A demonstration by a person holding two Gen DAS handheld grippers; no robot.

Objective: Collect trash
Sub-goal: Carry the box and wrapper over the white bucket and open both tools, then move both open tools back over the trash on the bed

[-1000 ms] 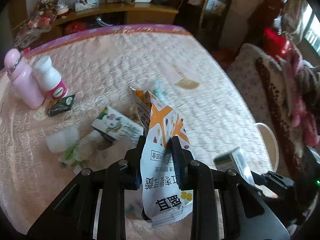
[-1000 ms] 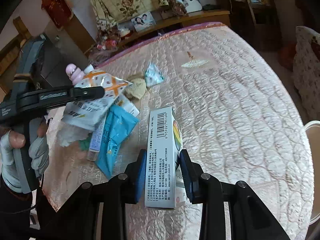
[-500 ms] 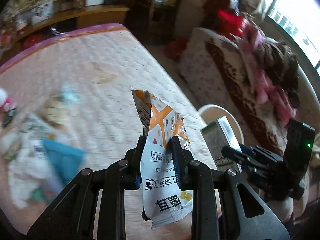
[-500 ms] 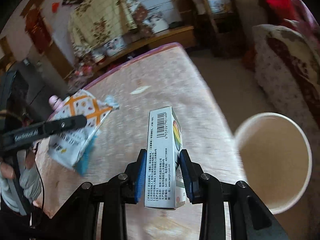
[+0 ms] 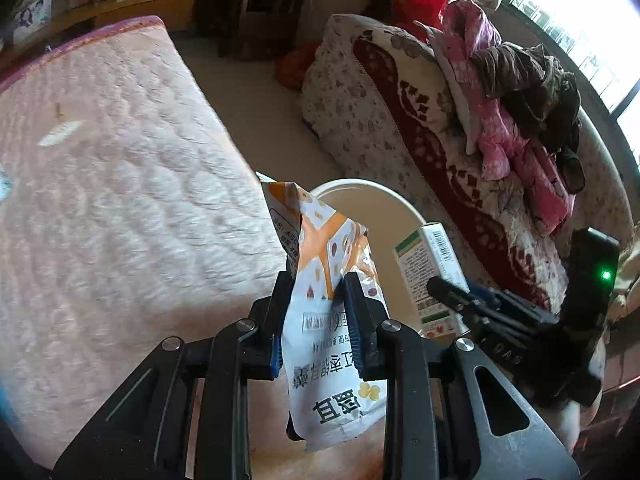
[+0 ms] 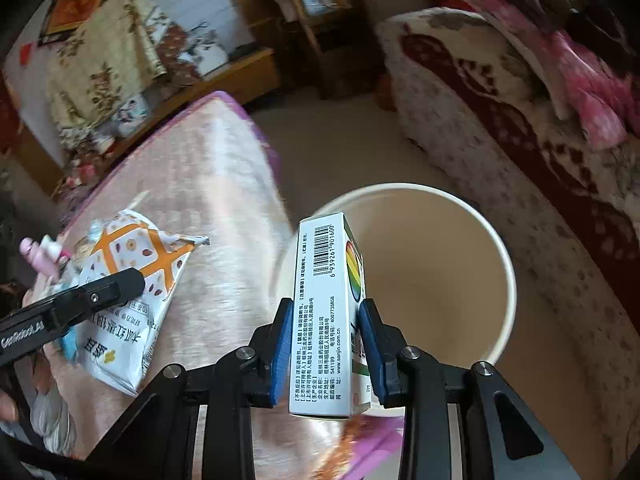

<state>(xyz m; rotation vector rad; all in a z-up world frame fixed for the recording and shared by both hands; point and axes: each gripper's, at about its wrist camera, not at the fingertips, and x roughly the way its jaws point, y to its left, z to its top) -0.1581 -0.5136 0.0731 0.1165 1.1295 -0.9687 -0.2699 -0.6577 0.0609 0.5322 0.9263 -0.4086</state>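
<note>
Black two-finger left gripper (image 5: 316,300) and right gripper (image 6: 326,324) with blue pads, silver screws; white lettering marks the left one's side.

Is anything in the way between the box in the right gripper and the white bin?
Nothing visible. The right gripper holds the box above the white bin, whose mouth is open and looks empty. The snack bag hangs off to the side.

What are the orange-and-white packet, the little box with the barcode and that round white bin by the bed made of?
The packet looks like thin glossy plastic film: it creases and crumples between the left tool's pads. The box seems to be printed cardboard, with sharp folded edges and flat, smooth faces. The bin is probably plastic: a thin, even rim and a plain, smooth cream wall, though that look leaves some doubt.
</note>
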